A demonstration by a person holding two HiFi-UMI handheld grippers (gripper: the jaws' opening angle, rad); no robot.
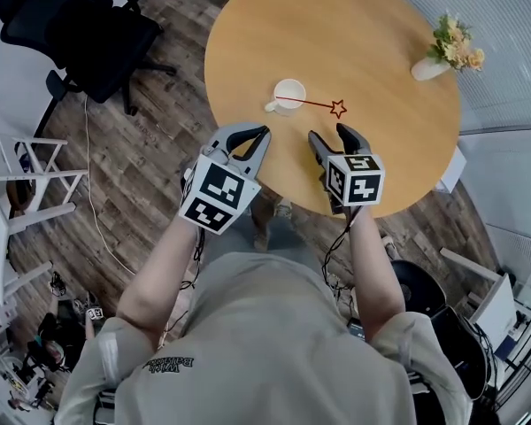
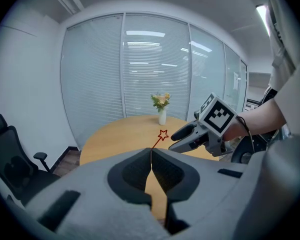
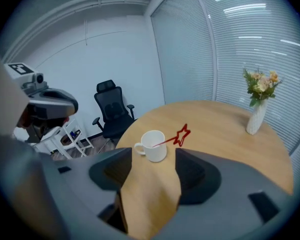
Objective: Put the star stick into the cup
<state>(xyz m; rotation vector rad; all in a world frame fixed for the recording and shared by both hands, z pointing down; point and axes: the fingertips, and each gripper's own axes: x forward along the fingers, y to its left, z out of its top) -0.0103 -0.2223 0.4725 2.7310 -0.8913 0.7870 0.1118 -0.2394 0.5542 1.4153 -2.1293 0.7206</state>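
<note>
A white cup (image 1: 289, 96) stands on the round wooden table (image 1: 380, 34). The red star stick (image 1: 338, 108) leans in it, its star end sticking out over the rim to the right. My right gripper (image 1: 329, 133) hovers just short of the cup, open, with nothing between its fingers. In the right gripper view the cup (image 3: 154, 145) and the star (image 3: 182, 134) lie straight ahead of the wide-apart jaws (image 3: 153, 163). My left gripper (image 1: 264, 132) is beside it, shut and empty. In the left gripper view the star (image 2: 163, 134) shows above the closed tips (image 2: 151, 150); the cup is hidden.
A white vase of flowers (image 1: 438, 60) stands at the table's far right. A black office chair (image 1: 88, 25) and a white folding rack (image 1: 18, 184) stand on the wooden floor to the left. The table's near edge runs under both grippers.
</note>
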